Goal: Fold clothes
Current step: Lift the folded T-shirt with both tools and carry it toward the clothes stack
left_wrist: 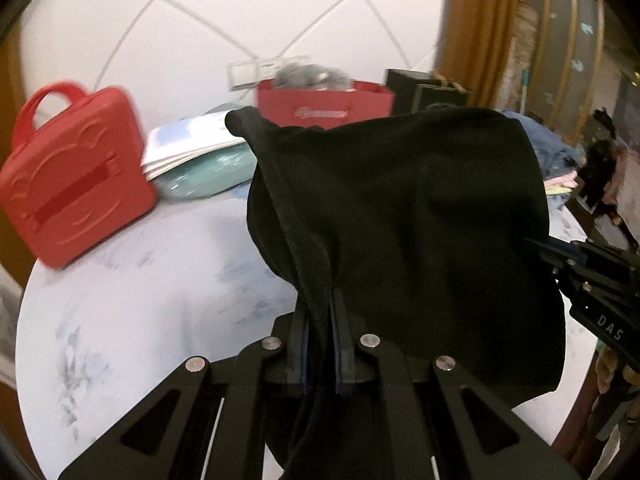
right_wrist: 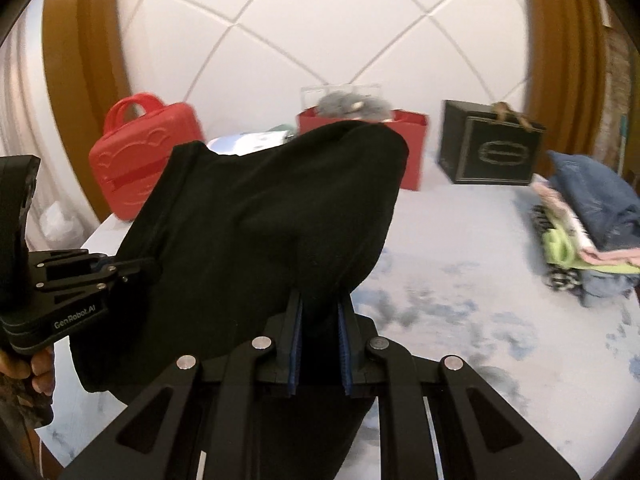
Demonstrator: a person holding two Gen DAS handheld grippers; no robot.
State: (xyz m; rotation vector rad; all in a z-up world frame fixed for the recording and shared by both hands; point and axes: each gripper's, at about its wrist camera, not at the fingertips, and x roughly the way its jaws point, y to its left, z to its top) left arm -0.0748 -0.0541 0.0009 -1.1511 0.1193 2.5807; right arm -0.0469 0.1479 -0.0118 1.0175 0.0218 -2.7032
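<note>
A black garment (left_wrist: 400, 220) hangs in the air between my two grippers, above the pale blue patterned bed sheet (left_wrist: 140, 300). My left gripper (left_wrist: 320, 300) is shut on one edge of it, the cloth bunched between the fingers. My right gripper (right_wrist: 320, 300) is shut on the other edge of the garment (right_wrist: 260, 232). The right gripper also shows at the right in the left wrist view (left_wrist: 536, 246), and the left gripper at the left in the right wrist view (right_wrist: 132, 266). The cloth hides both sets of fingertips.
At the head of the bed stand a red hard case (left_wrist: 76, 176), a red paper bag (right_wrist: 404, 144), a black gift bag (right_wrist: 488, 148) and a pile of books on a teal pillow (left_wrist: 192, 148). A stack of folded clothes (right_wrist: 584, 232) lies at the right.
</note>
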